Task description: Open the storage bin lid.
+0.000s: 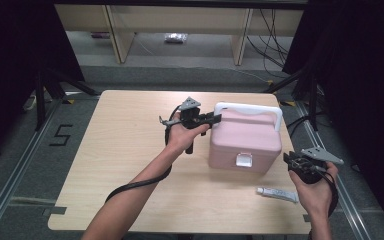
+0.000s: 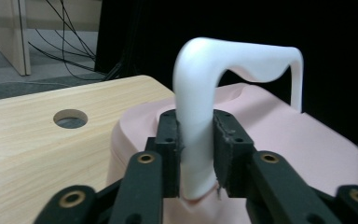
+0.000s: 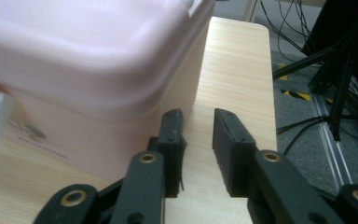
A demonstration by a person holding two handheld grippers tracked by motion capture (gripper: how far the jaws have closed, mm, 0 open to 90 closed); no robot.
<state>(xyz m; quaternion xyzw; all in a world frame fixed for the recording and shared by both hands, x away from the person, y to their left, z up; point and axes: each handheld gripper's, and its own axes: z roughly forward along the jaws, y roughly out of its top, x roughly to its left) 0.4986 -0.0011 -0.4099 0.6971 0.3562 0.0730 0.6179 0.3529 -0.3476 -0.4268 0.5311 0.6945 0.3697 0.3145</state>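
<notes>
Box is what you're dealing with: one pink plastic case with a white handle and one white latch on the front, sitting toward the right side of the counter. Looks like a stiff, smooth shell, probably light if it's empty, so it could skid when you push on it. Handle is the obvious place to grab, and your left tongs are already there, one pad on each side of its near leg and pressing it. That leg is glossy and rounded, so I'd guess it can twist in the pads; go easy when lifting. Your right tongs are apart with nothing between them, low at the box's right corner, just beside the wall, not touching as far as I can tell. Count-wise: one box, one small white tube lying near your right hand, two tongs, and one round hole in the counter.
</notes>
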